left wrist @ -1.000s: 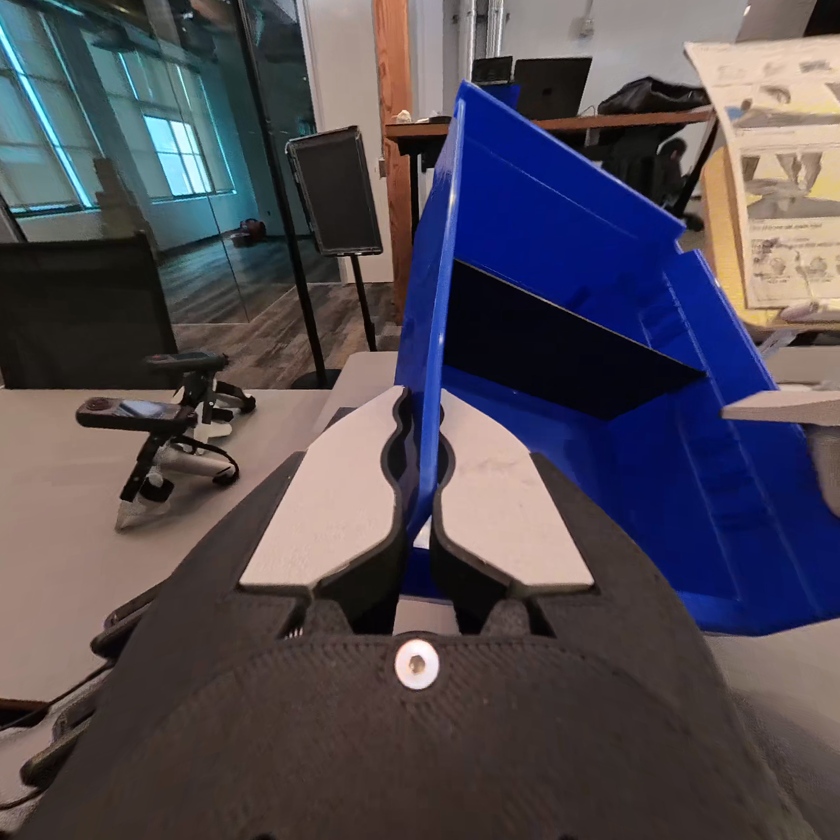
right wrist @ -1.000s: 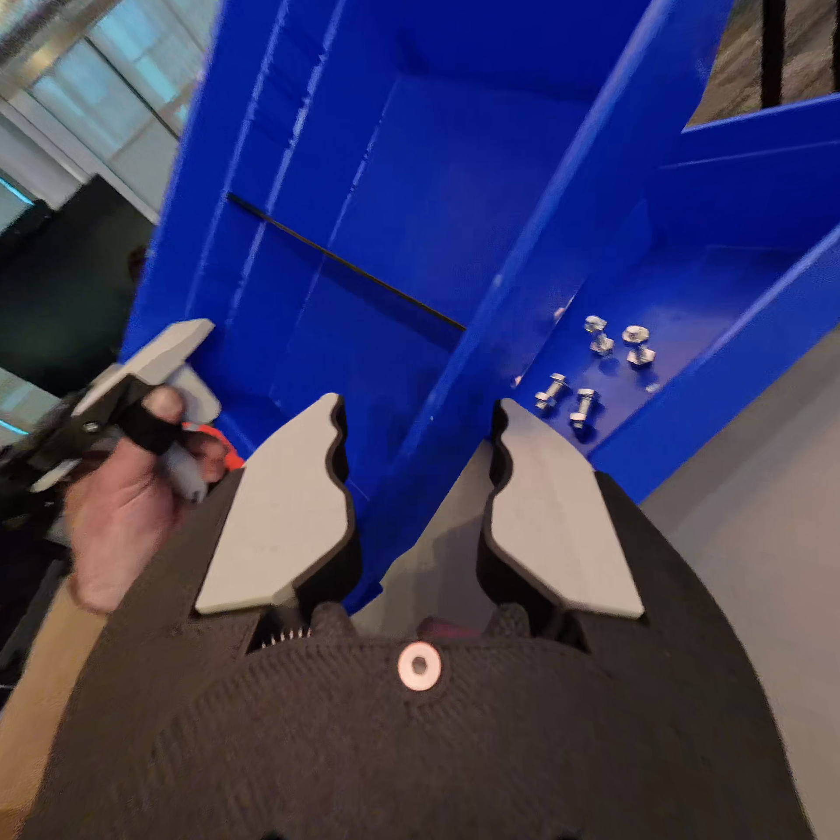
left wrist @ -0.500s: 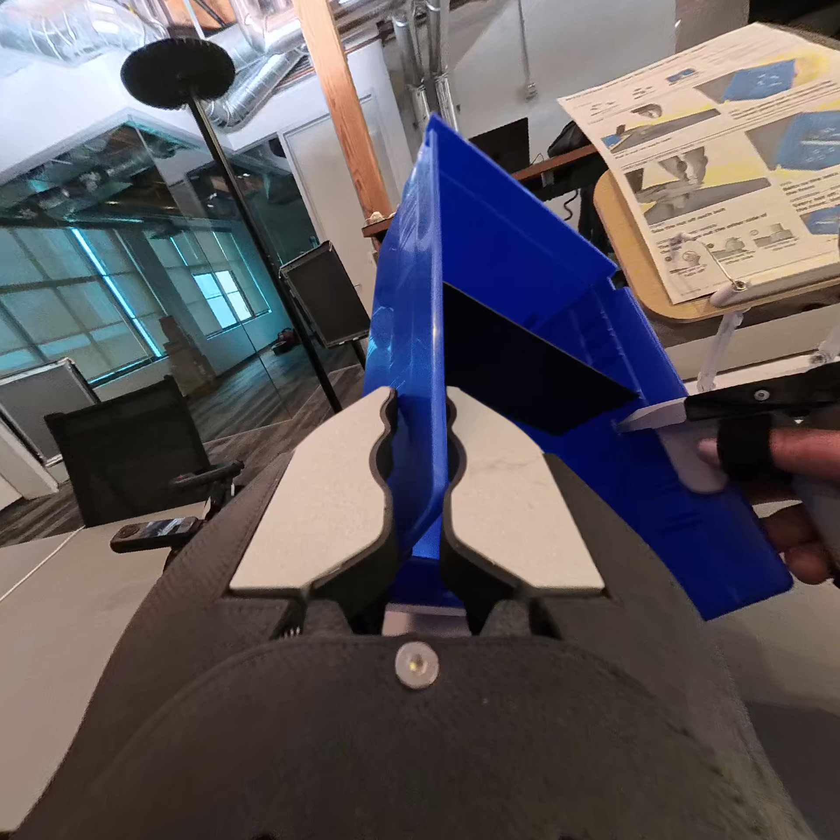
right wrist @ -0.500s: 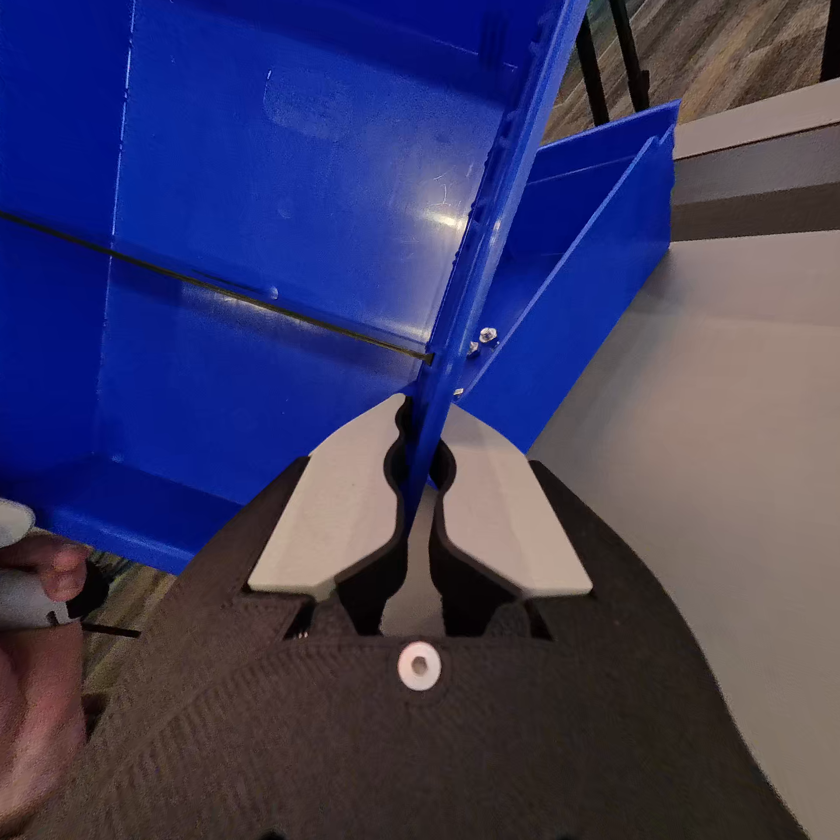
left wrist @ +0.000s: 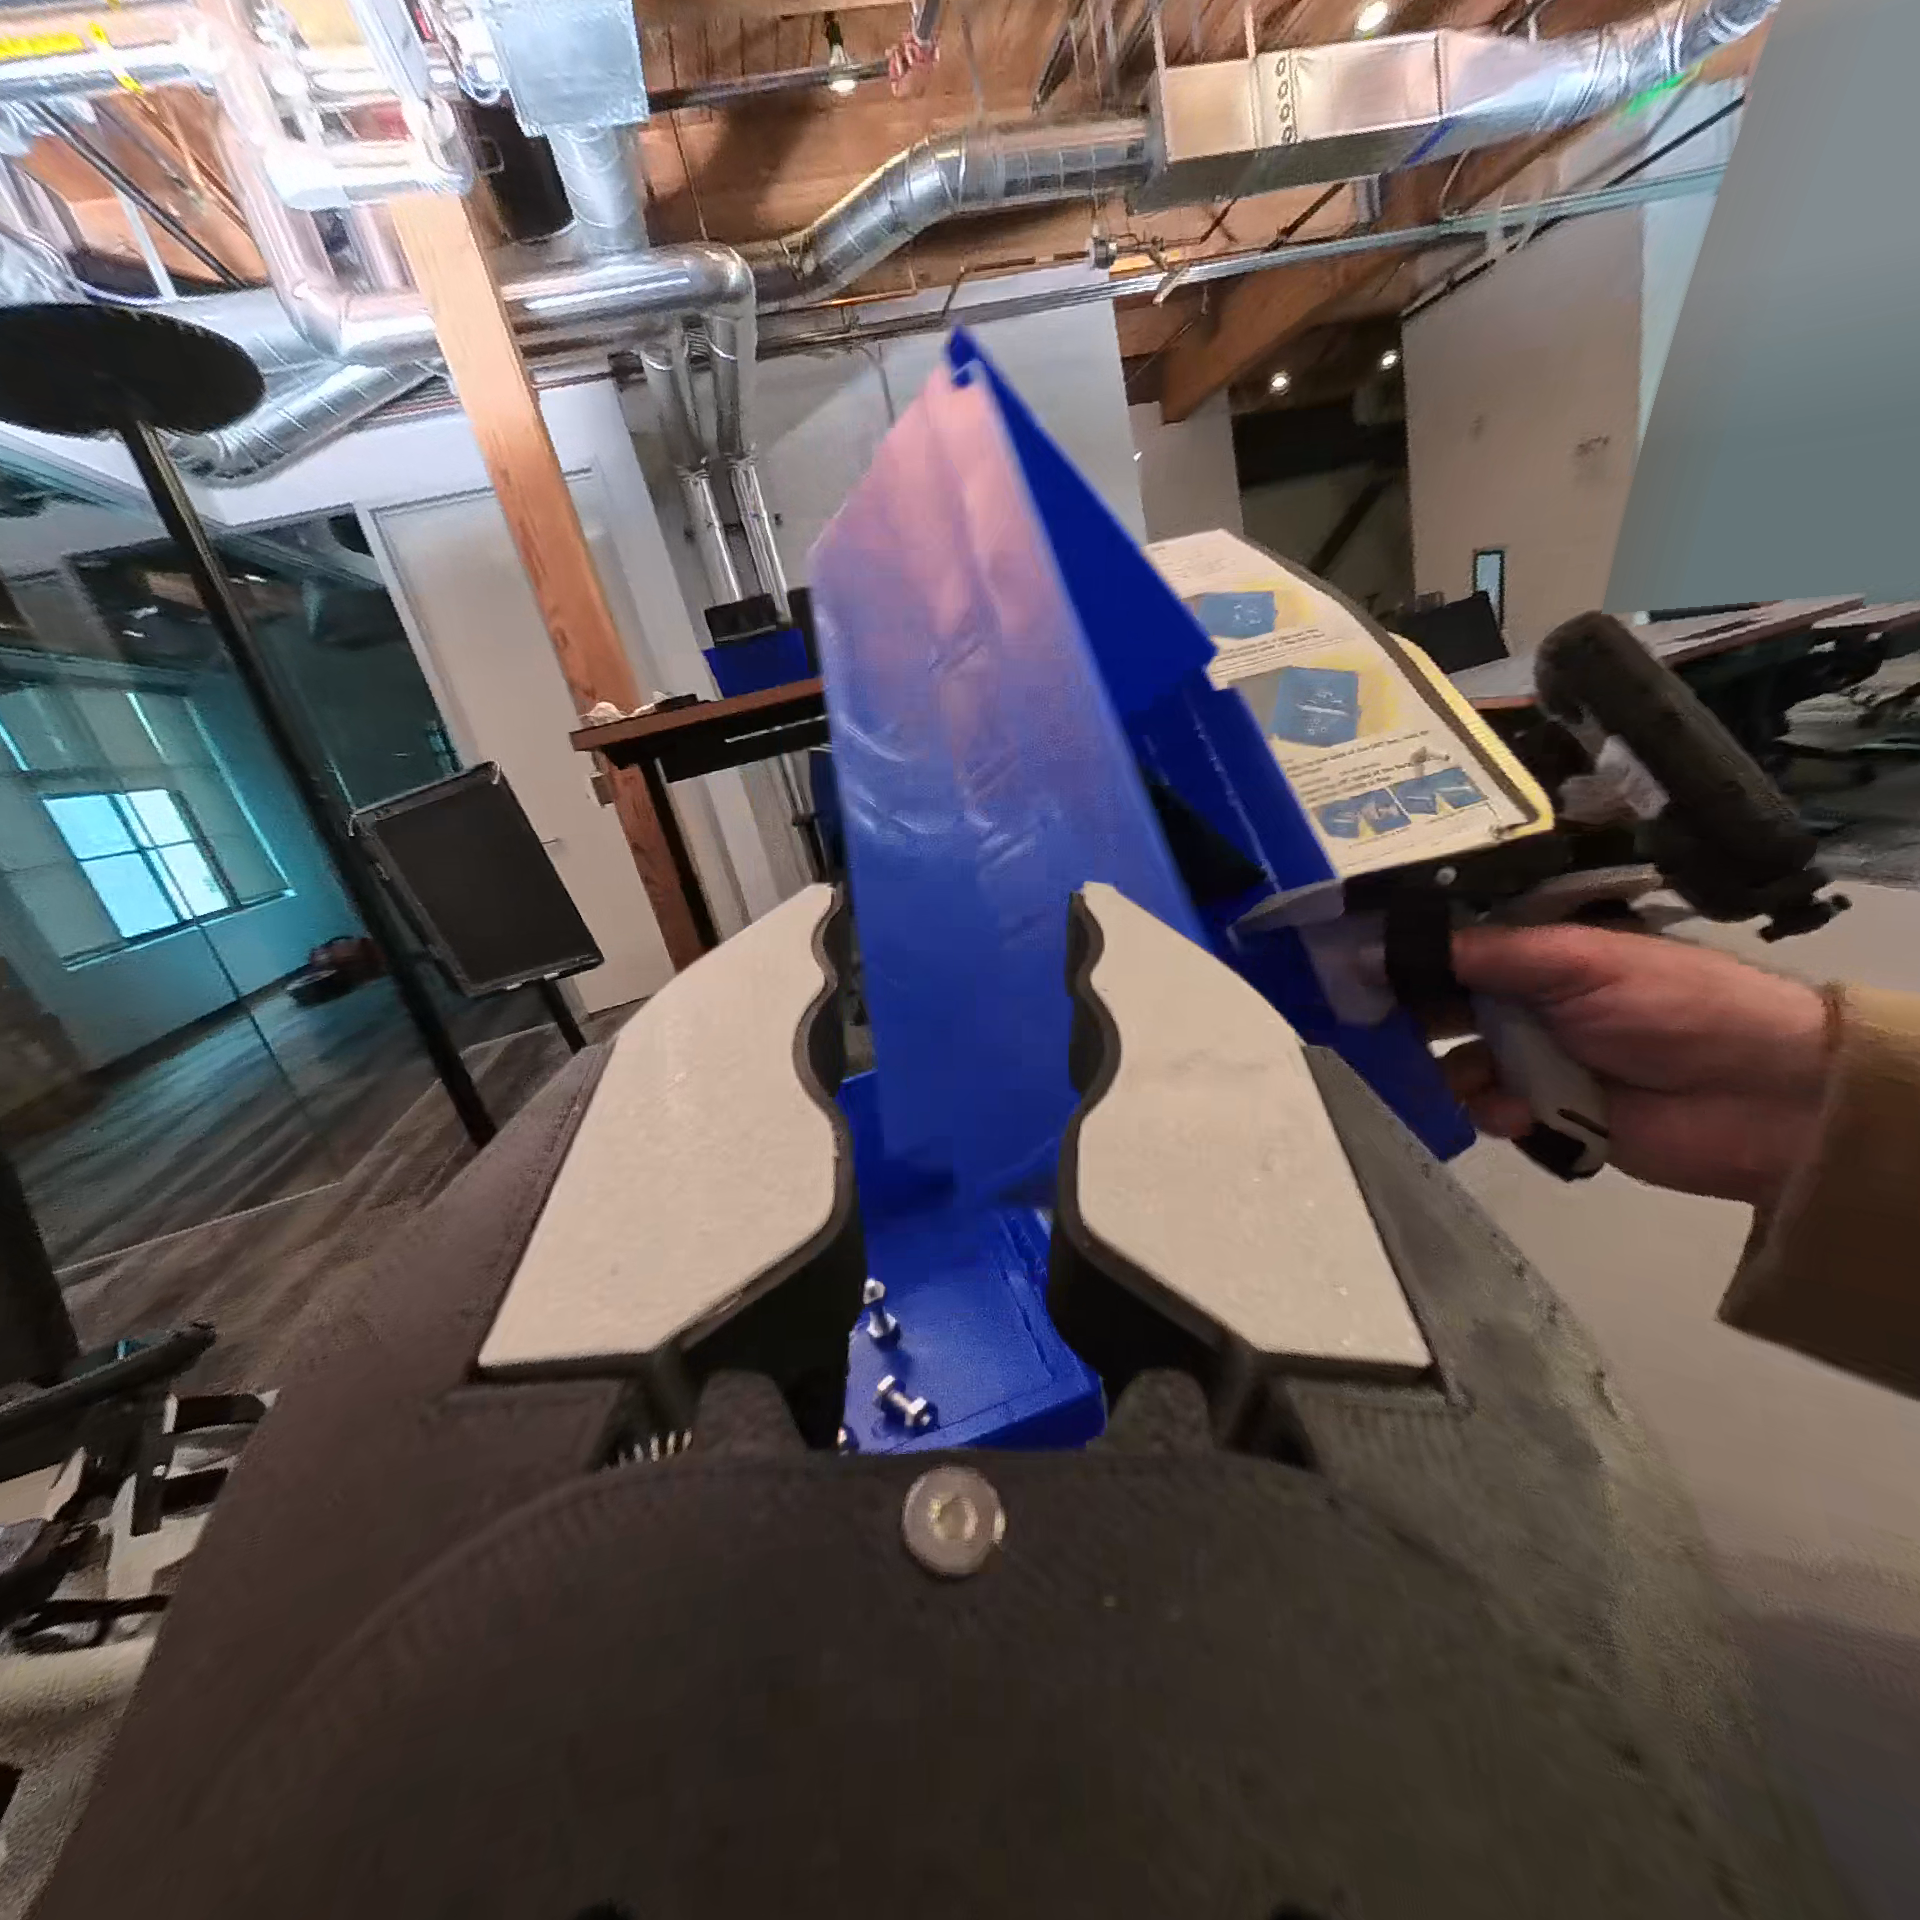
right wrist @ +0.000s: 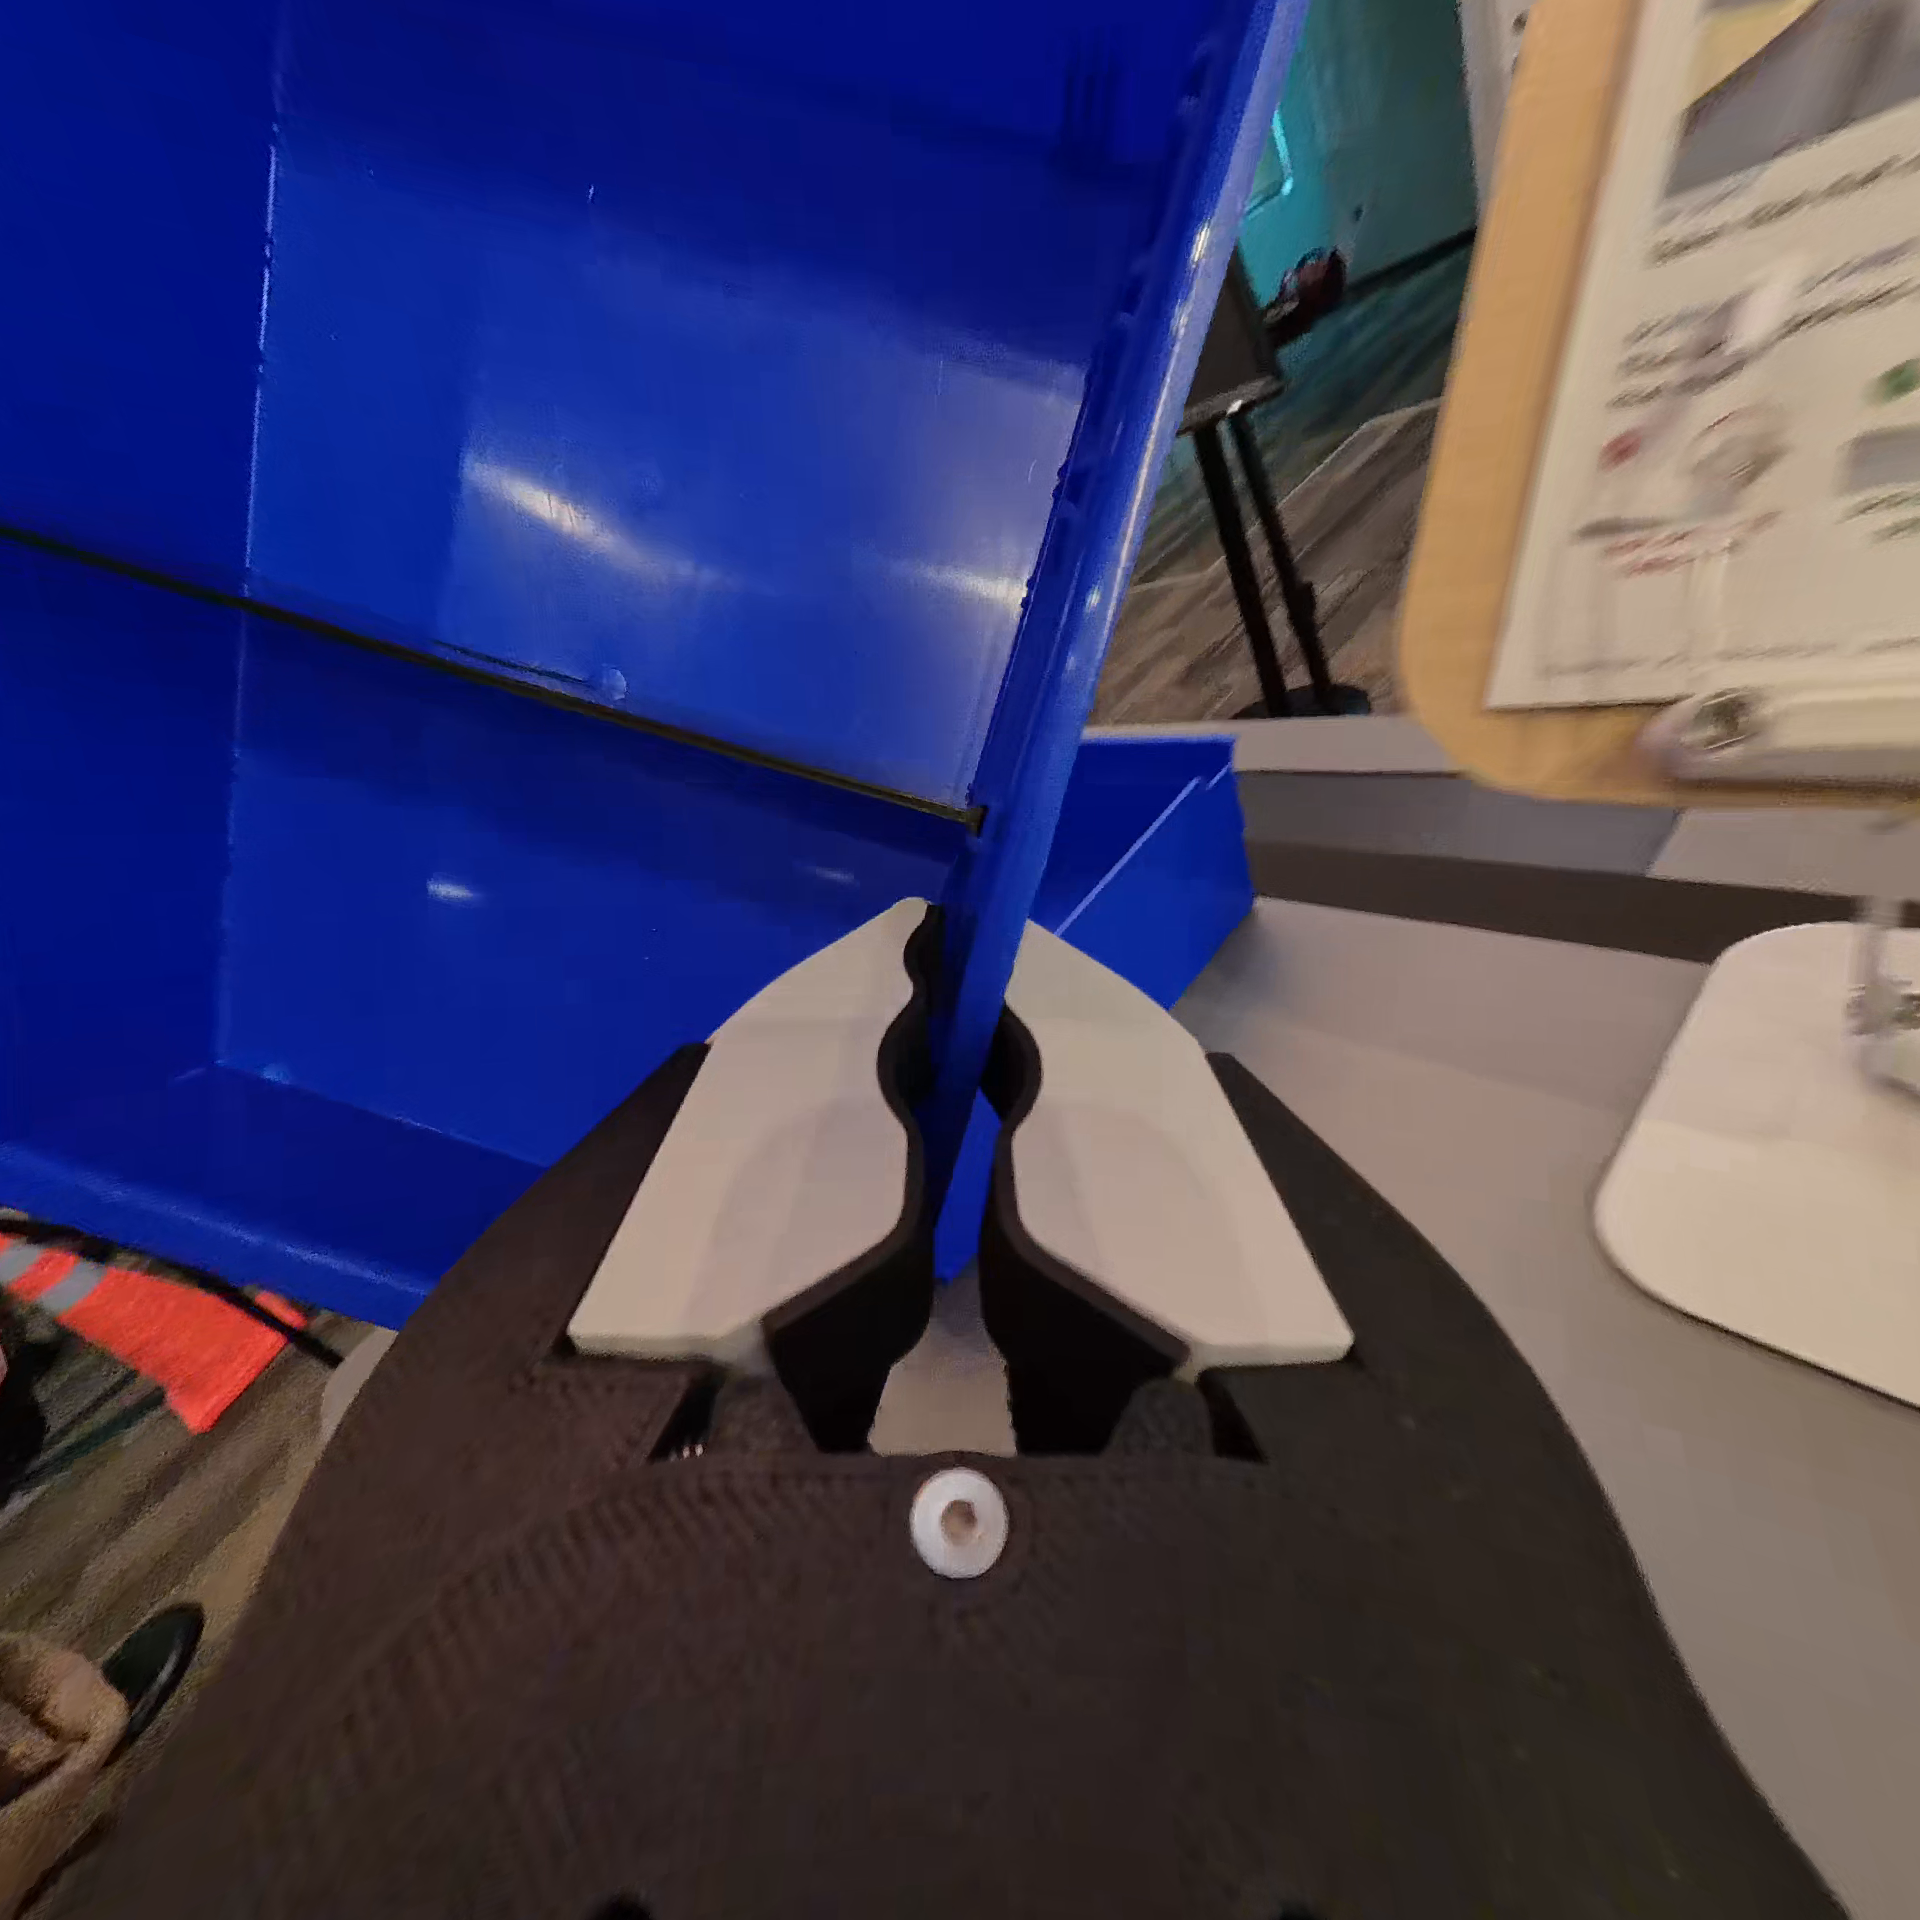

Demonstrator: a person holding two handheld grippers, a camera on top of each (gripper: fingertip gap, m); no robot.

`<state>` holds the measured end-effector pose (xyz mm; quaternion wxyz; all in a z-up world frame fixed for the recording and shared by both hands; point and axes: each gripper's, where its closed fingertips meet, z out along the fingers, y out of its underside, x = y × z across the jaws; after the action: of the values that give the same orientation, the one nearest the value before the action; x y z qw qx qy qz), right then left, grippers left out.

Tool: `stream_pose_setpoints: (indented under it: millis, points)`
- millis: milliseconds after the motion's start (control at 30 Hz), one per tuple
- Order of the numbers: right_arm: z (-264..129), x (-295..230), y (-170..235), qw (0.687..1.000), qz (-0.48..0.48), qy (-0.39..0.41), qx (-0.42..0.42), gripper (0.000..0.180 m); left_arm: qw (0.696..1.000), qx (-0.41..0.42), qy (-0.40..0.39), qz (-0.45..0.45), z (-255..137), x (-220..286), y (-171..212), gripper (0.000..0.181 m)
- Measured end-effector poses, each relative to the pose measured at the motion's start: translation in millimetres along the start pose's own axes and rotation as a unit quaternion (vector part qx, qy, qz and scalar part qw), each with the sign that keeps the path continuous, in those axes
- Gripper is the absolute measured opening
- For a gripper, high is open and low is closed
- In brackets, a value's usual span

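Blue bin (right wrist: 582,436), the biggest thing in both views, is lifted off the grey table (right wrist: 1507,1507) and tilted steeply, its open side turned toward the right wrist camera. A thin black divider (right wrist: 499,670) runs across its inside, and both parts that it separates look empty. The right gripper (right wrist: 961,1049) is closed tight on the bin's right side wall, with the blue wall pinched between its 2 grey fingers (right wrist: 790,1164). In the left wrist view the left gripper (left wrist: 956,997) has its jaws spread apart, and the tilted bin's underside stands in the gap between them; I cannot tell if either finger touches it. At the right of this view a hand (left wrist: 1621,1049) holds the handle of the right gripper against the bin's far edge. A second blue bin (right wrist: 1164,842) rests flat on the table behind the lifted one, partly hidden by it. In the left wrist view its floor shows low between the open jaws. On this floor lie some small silver bolts (left wrist: 902,1403), at least 2 of them. A clipboard (right wrist: 1496,436) with printed sheets stands to the right on a white base (right wrist: 1766,1174). Near the bottom left of the right wrist view an orange cloth (right wrist: 156,1340) lies on the floor.
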<state>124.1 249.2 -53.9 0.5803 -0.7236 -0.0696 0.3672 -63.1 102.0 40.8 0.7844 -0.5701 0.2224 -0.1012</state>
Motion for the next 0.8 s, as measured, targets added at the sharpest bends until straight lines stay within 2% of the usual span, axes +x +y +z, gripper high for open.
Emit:
stream_pose_setpoints:
  millis: [33,100,200,300,367,467,667,800]
  points:
    - [-9.2,7.6,-10.4,1.0,-0.004,0.006,0.011,0.003,1.0,0.008,-0.002,0.0,-3.3,-3.6,-4.0,0.038]
    - [-31.9,25.1,-32.1,0.999,-0.018,0.022,0.029,0.003,1.0,0.004,-0.017,0.006,-9.0,-17.7,-4.8,0.037]
    - [-74.4,52.0,-64.9,0.997,-0.039,0.045,0.05,0.004,0.998,-0.042,-0.038,-0.004,-10.0,-49.0,20.4,0.041]
    - [-125.3,82.8,-95.8,0.993,-0.07,0.077,0.062,0.004,0.992,-0.109,-0.048,-0.049,-2.8,-83.6,74.1,0.052]
    - [-161.5,104.9,-112.8,0.988,-0.092,0.107,0.064,0.005,0.985,-0.147,-0.059,-0.064,1.8,-103.7,110.5,0.052]
    - [-214.7,136.4,-135.3,0.976,-0.133,0.159,0.069,0.005,0.973,-0.205,-0.05,-0.092,11.3,-119.6,158.4,0.061]
    - [-305.6,197.9,-154.2,0.957,-0.165,0.236,0.047,0.005,0.948,-0.291,-0.044,-0.121,34.8,-139.3,235.5,0.071]
    - [-358.0,241.1,-149.5,0.949,-0.16,0.271,-0.001,0.005,0.938,-0.324,-0.036,-0.118,43.5,-140.4,267.1,0.071]
